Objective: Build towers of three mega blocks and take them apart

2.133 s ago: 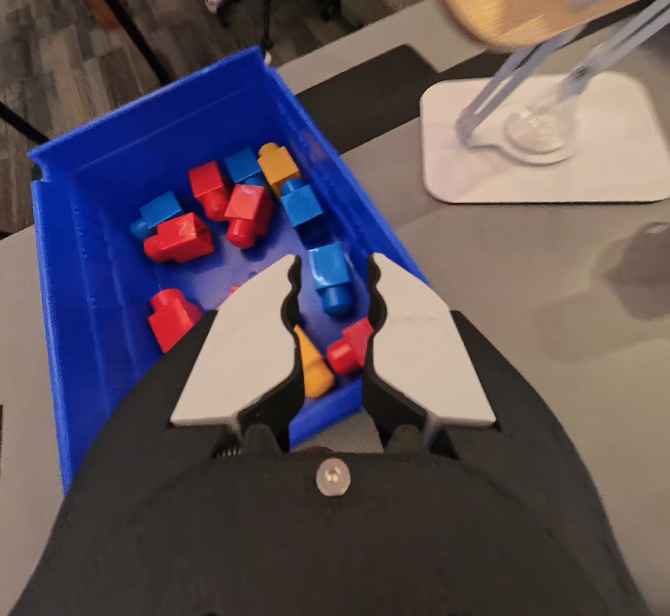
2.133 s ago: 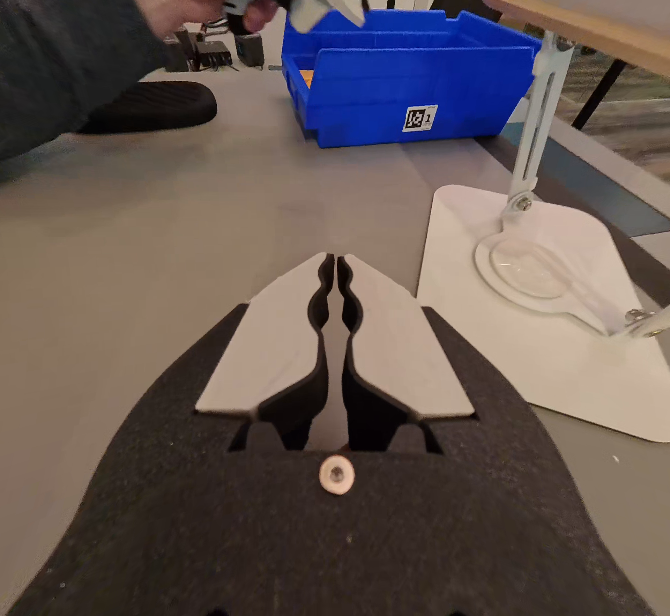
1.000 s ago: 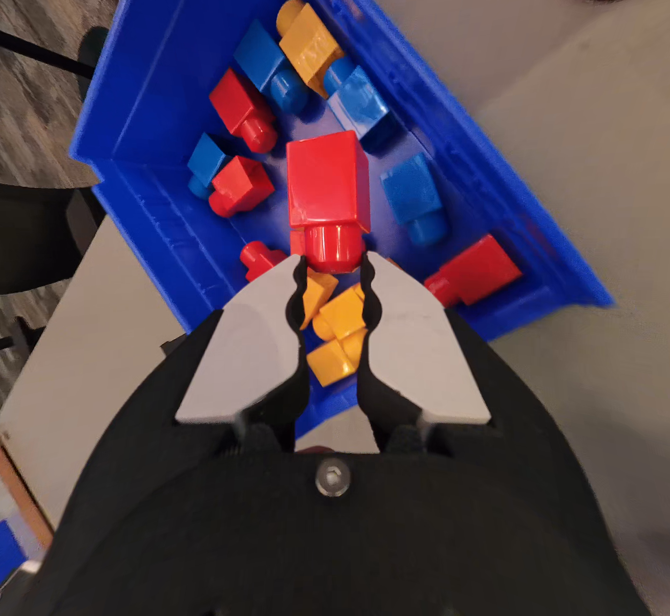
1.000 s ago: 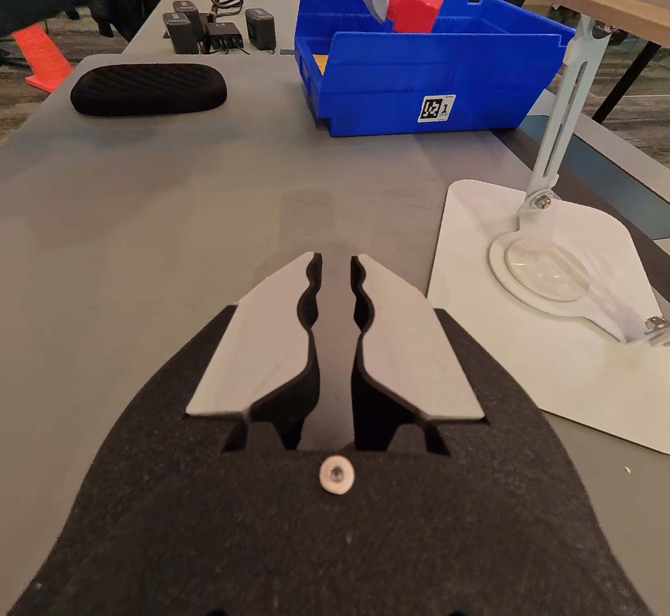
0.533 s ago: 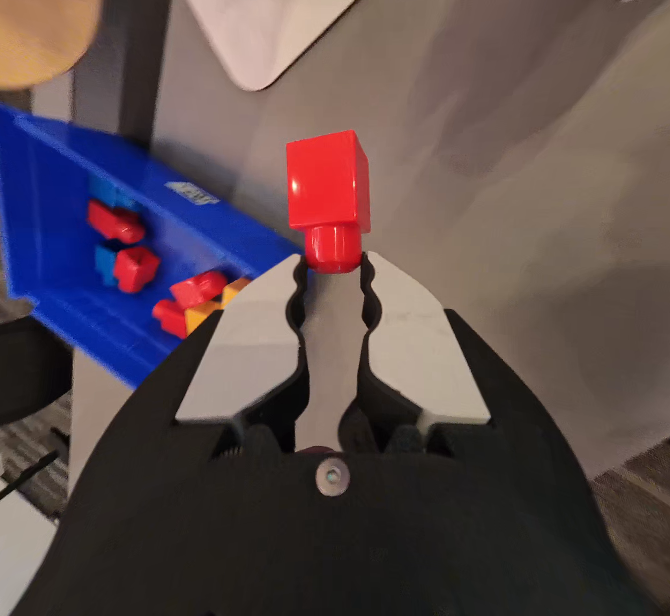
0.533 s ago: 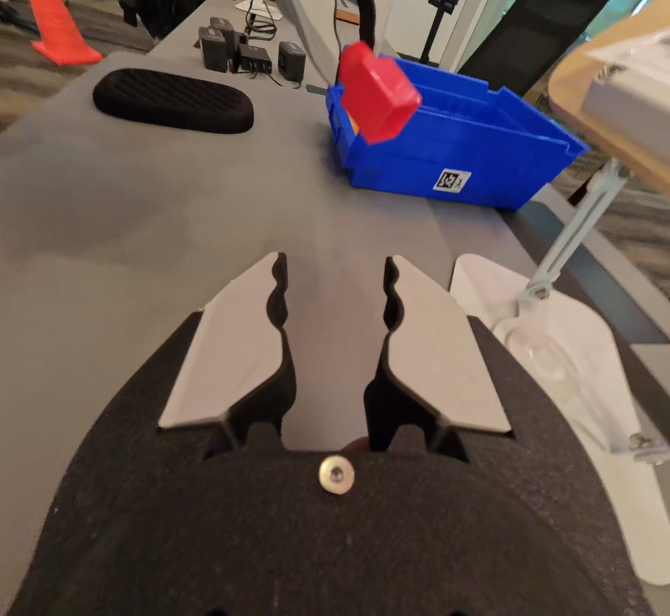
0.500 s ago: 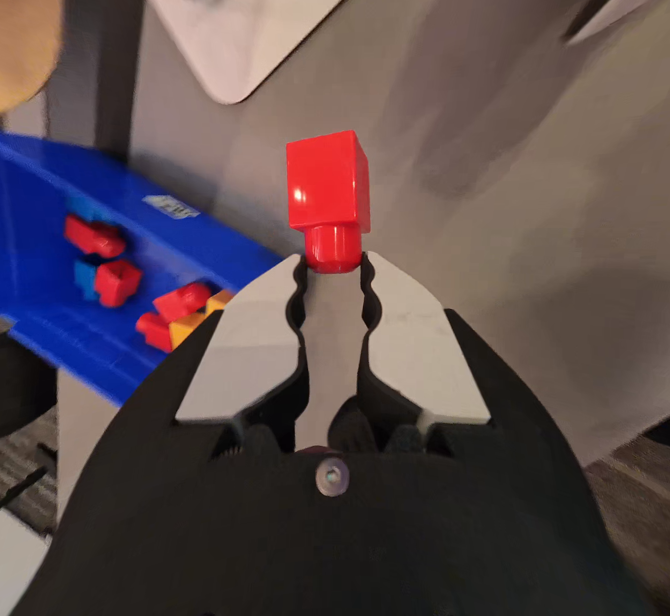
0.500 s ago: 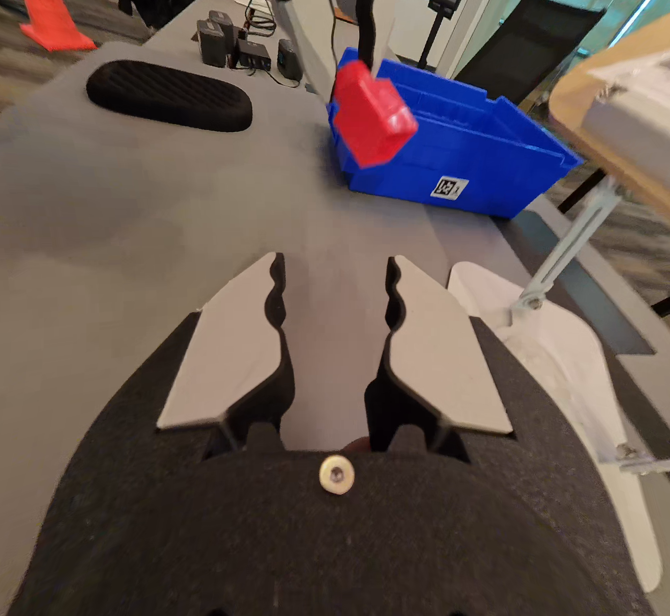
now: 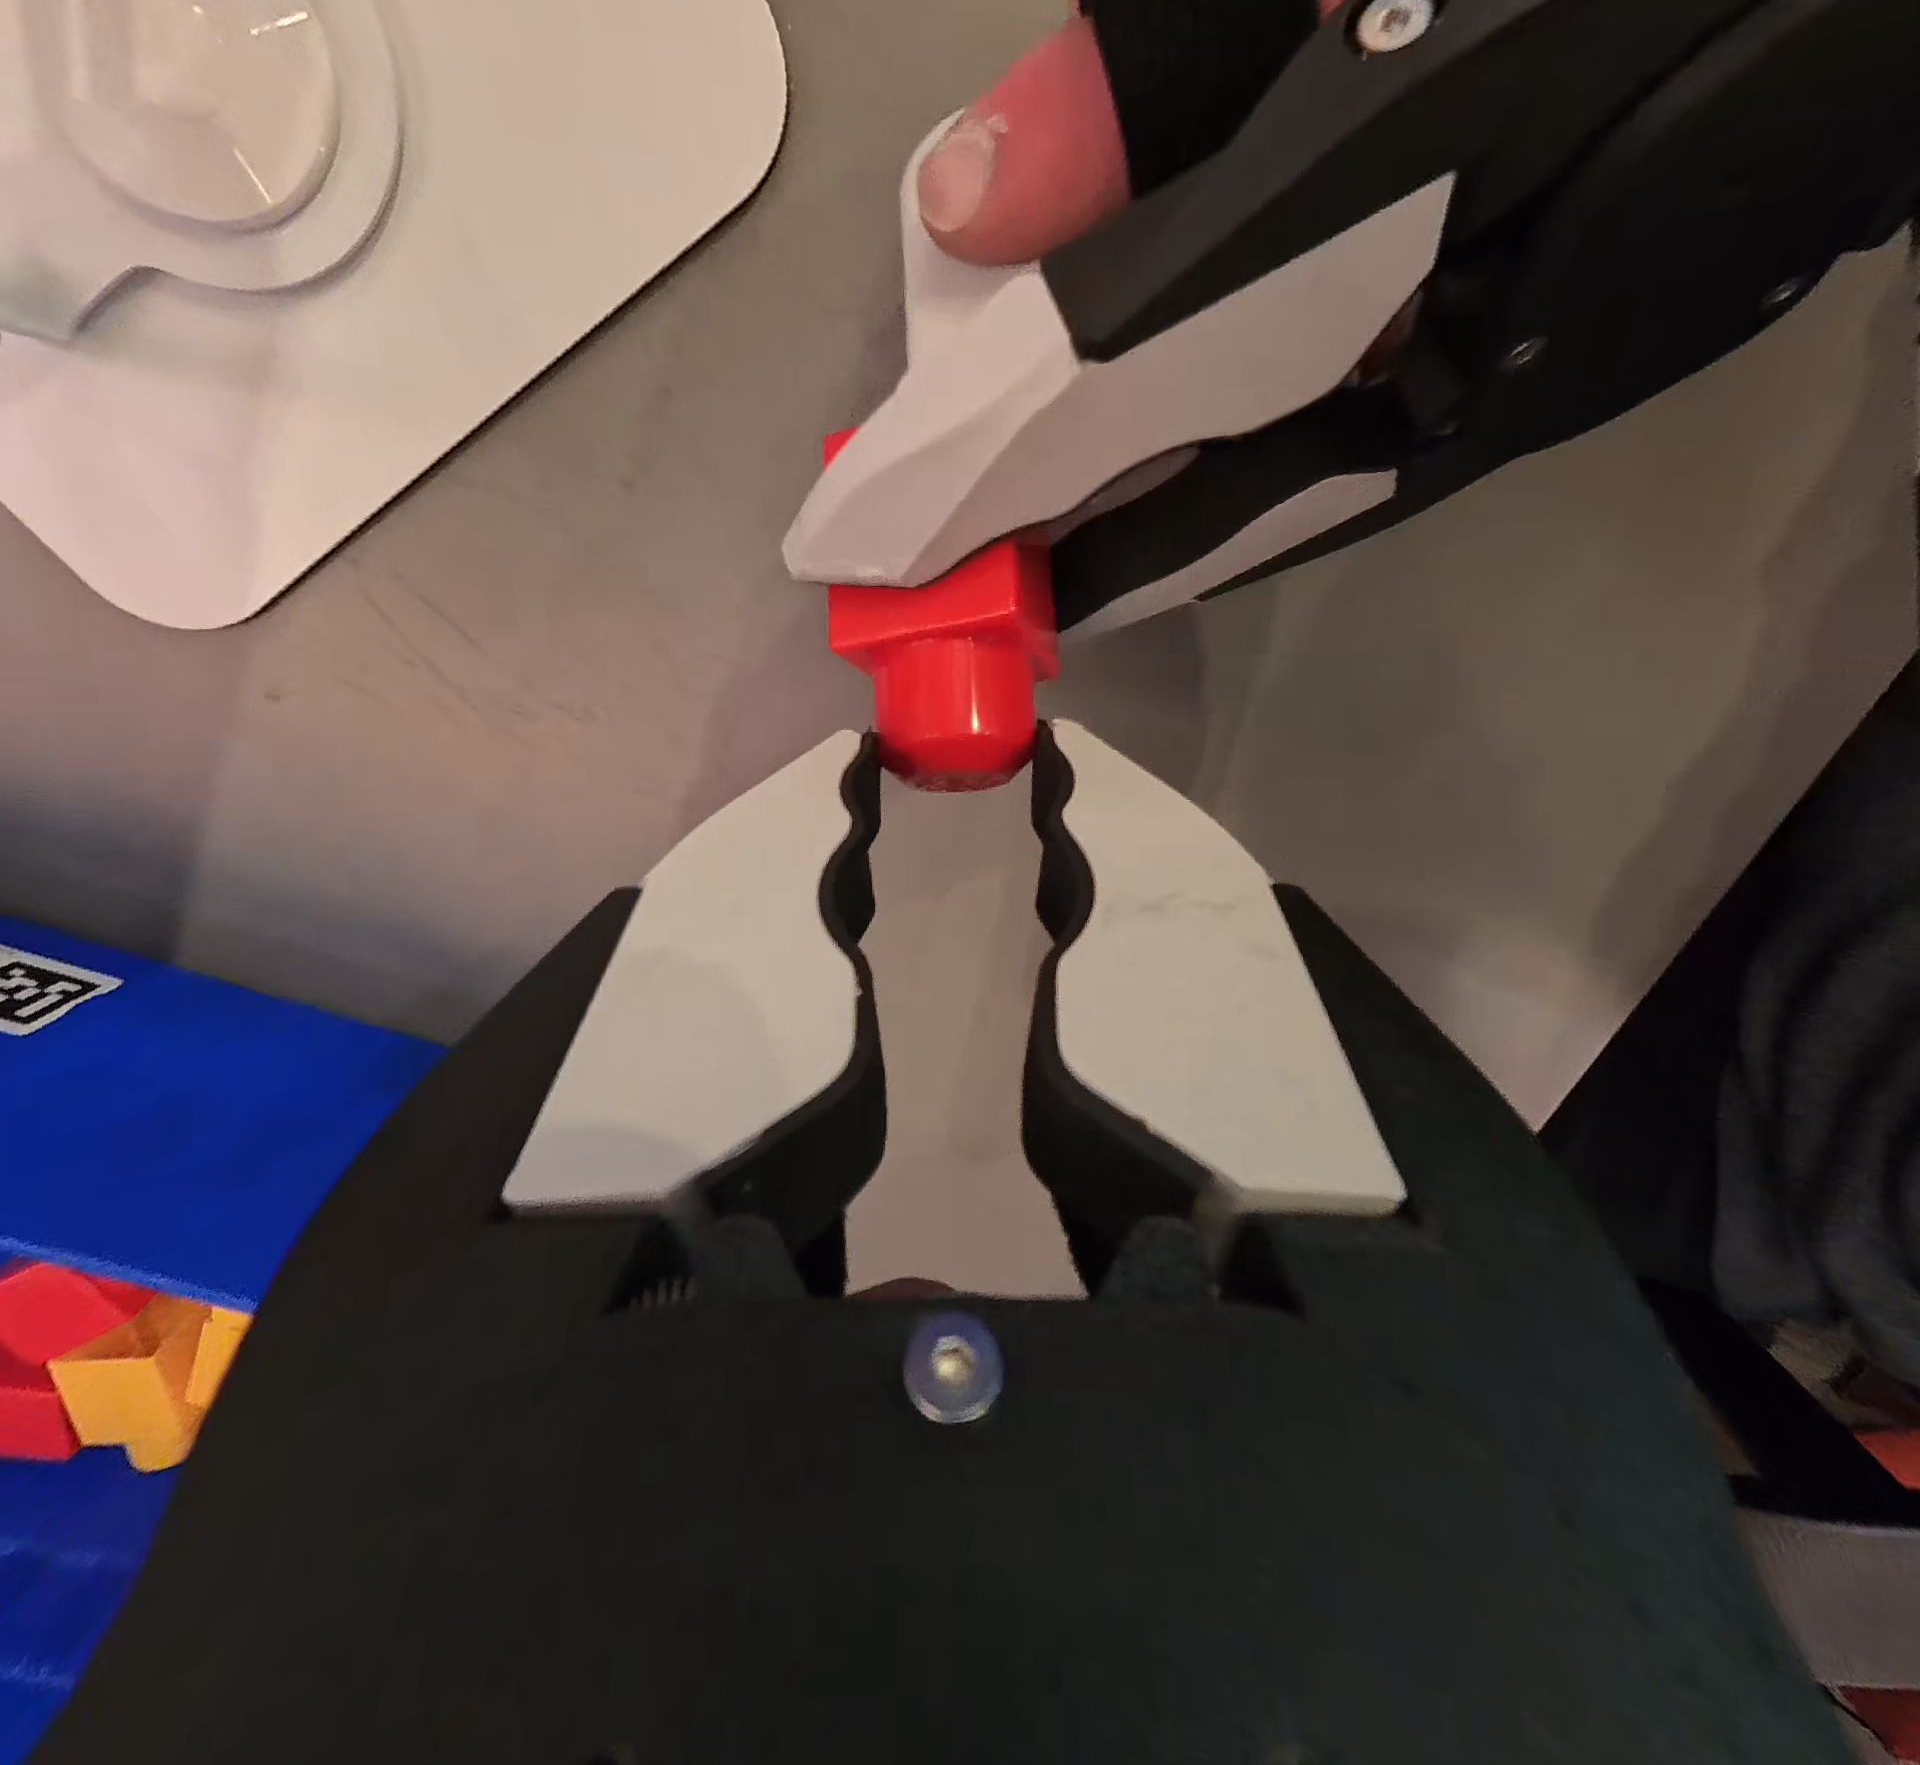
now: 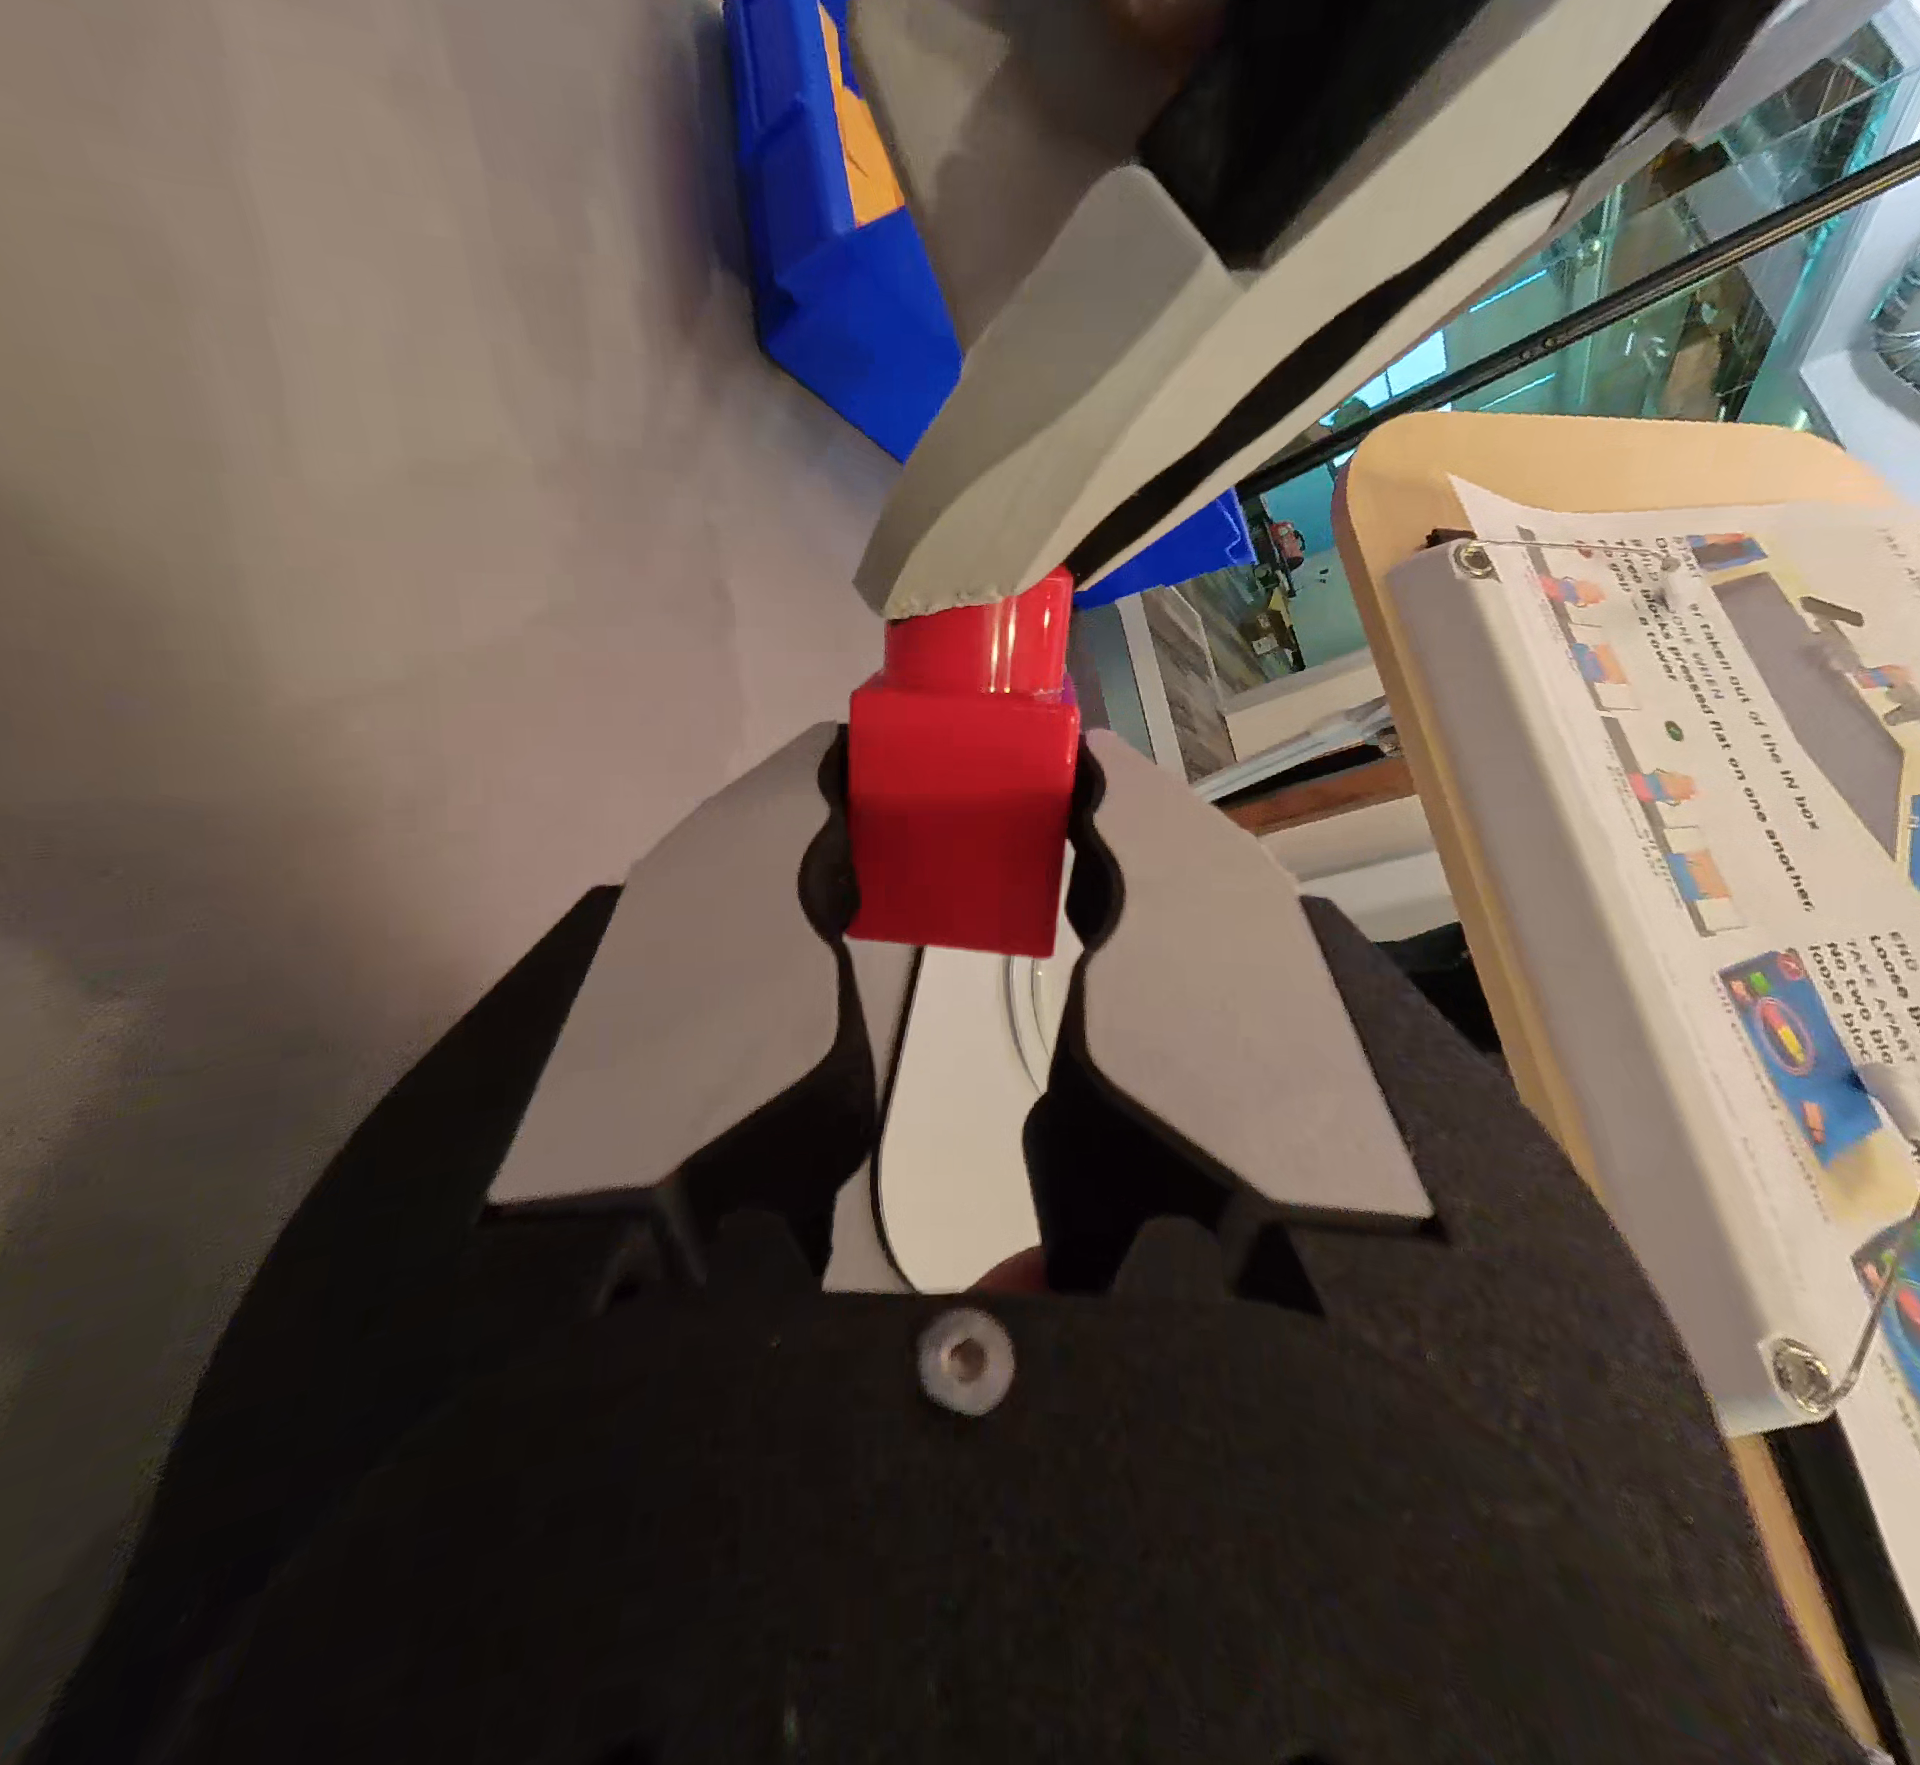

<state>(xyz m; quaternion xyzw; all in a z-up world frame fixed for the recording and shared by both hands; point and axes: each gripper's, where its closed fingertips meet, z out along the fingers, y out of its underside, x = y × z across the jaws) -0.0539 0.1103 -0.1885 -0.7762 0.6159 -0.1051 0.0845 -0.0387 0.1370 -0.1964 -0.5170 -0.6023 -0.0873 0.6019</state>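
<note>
- The left gripper (image 9: pixel 954 751) has its tips pinched on the round stud of a red mega block (image 9: pixel 951 676); the stud sits right between the fingertips, and the block's square body points away from this gripper.
- The right gripper (image 10: pixel 961 780) is clamped on the square body of the same red block (image 10: pixel 956 842), one finger on either flat side, with the stud pointing forward beyond its tips.
- So the block is held from both ends at once, above the grey table (image 9: pixel 540 635), with the two grippers meeting nose to nose. In the left wrist view the right gripper (image 9: pixel 940 562) comes in from ahead and to the right, a person's hand (image 9: pixel 1039 157) strapped to its handle.
- In the right wrist view the left gripper (image 10: pixel 966 572) reaches down from above and ahead, its upper finger lying over the stud.
- Behind and to the left of the left gripper lies the blue bin (image 9: pixel 156 1123), with red and yellow blocks (image 9: pixel 114 1372) inside it.
- Ahead and to the left of the left gripper is a white stand base (image 9: pixel 540 136) flat on the table.
- To the right of the right gripper a wooden board (image 10: pixel 1455 676) carries a printed instruction sheet (image 10: pixel 1714 780).
</note>
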